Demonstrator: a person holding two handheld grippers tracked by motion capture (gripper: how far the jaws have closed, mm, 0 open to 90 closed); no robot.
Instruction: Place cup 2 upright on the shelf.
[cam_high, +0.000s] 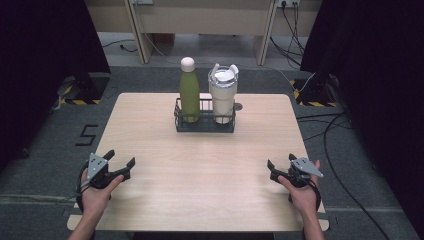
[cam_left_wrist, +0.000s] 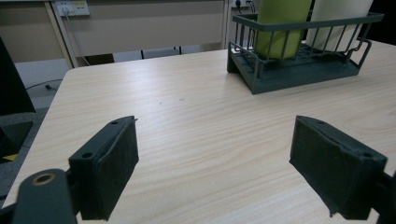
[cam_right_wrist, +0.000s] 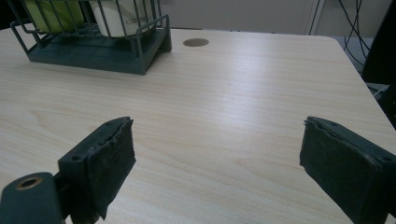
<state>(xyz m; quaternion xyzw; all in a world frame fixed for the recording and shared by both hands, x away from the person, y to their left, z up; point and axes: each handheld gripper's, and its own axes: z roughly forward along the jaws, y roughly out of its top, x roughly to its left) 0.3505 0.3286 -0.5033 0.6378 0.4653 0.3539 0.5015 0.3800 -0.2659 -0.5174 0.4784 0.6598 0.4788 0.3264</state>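
Two vessels stand upright side by side in a dark wire rack at the far centre of the wooden table: a green bottle with a rounded white cap on the person's left, and a white tumbler with a flip-up lid on the right. Both grippers rest near the table's near edge, well apart from the rack and from each other. The left gripper has its jaws spread wide with nothing between them; the left gripper view confirms bare tabletop between the pads. The right gripper is likewise spread wide and empty, as the right gripper view shows past its pads. Handling judgement: both vessels appear rigid and smooth-walled, so expect a slippery surface and a firm, non-yielding grip; contents cannot be seen, so assume either may be heavy. The bottle is slender and tall, hence prone to tipping; take hold at mid-body above the rack wires, jaws level. The tumbler looks wide for the jaw opening; grip its narrower lower body where it clears the rack, not the lid, which may flex or come open. Lift straight up to clear the rack walls.
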